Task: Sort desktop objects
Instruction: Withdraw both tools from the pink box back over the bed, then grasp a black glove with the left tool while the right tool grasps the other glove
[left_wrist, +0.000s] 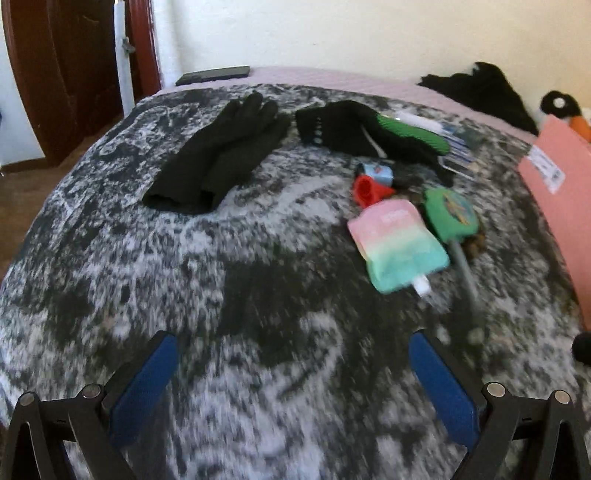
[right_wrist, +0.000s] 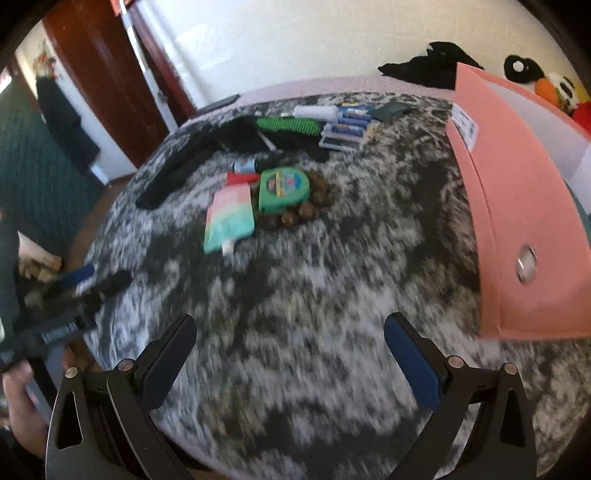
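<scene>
Left wrist: left gripper jaws apart, empty, over the mottled grey-black blanket. Black fabric gloves near far-left edge; pastel pink-to-teal squeeze pouch right of centre.

Right wrist: right gripper jaws apart, empty. Green tape measure touching pouch; pink open drawer box at right edge. Sorting looks unstarted; all items loose.

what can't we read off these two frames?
- Green tape measure label: blurred in both views, print unreadable.
- Brown round things: partly under the tape measure in the right wrist view, count and kind unclear.
- Pink drawer box: cut off by the frame edge in both views, contents hidden by its front.
- Blue packets: too small, text illegible.
- Pastel pouch: label blurred by motion.
</scene>
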